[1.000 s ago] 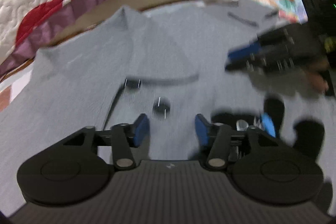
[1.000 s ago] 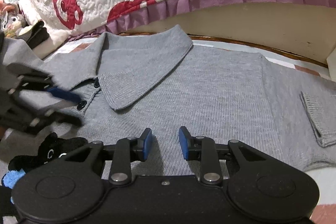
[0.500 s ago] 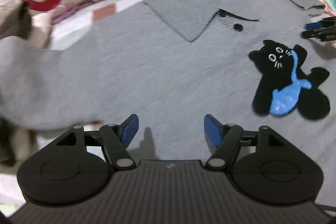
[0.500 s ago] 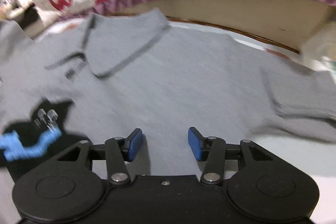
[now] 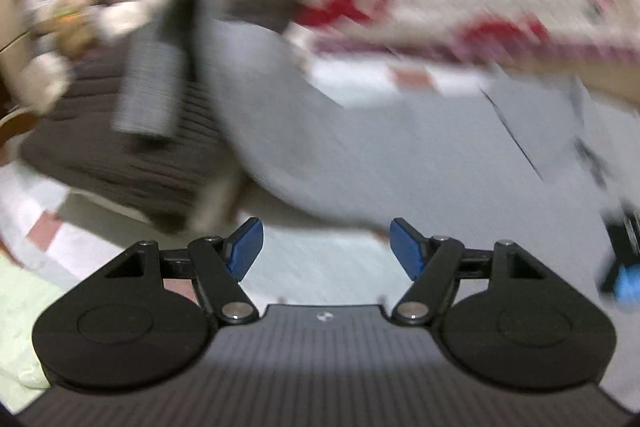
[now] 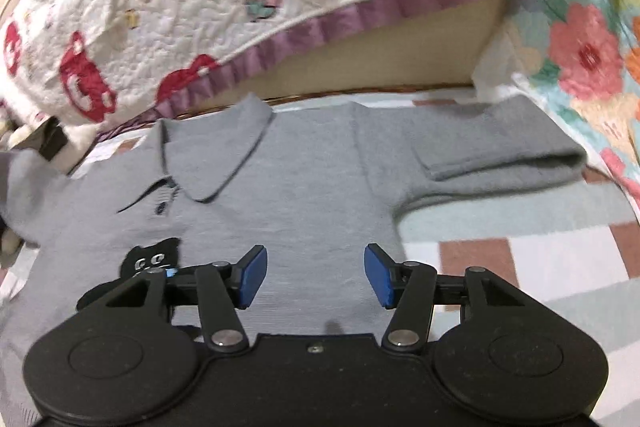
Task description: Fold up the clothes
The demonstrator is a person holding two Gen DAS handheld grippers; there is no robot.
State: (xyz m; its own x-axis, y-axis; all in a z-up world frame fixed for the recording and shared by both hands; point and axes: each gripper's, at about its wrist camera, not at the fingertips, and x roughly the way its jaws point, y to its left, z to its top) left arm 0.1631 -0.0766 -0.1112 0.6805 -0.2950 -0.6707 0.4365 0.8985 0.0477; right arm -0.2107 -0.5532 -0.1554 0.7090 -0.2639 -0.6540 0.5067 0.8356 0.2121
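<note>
A grey collared sweater (image 6: 312, 187) lies flat on a checked bed cover, with a black cat patch (image 6: 154, 257) on its chest. Its one sleeve (image 6: 500, 155) is folded back on itself at the right. My right gripper (image 6: 315, 277) hovers open over the sweater's right side, nothing between its blue pads. The left wrist view is blurred by motion: my left gripper (image 5: 326, 249) is open and empty, just off the sweater's other sleeve (image 5: 320, 155), whose ribbed cuff (image 5: 150, 87) lies on a brown knit.
A quilted white bedspread (image 6: 180, 7) with red bears and a purple frill hangs behind the sweater. A floral cushion (image 6: 580, 59) sits at the right. A brown ribbed garment (image 5: 108, 151) and soft toys (image 5: 52, 27) lie at the left. Checked cover (image 6: 520, 259) shows right of the sweater.
Both grippers have opened wider. The left one has swung left, from the chest and cat patch to the left sleeve. The right one has pulled back and turned right, towards the folded sleeve.
</note>
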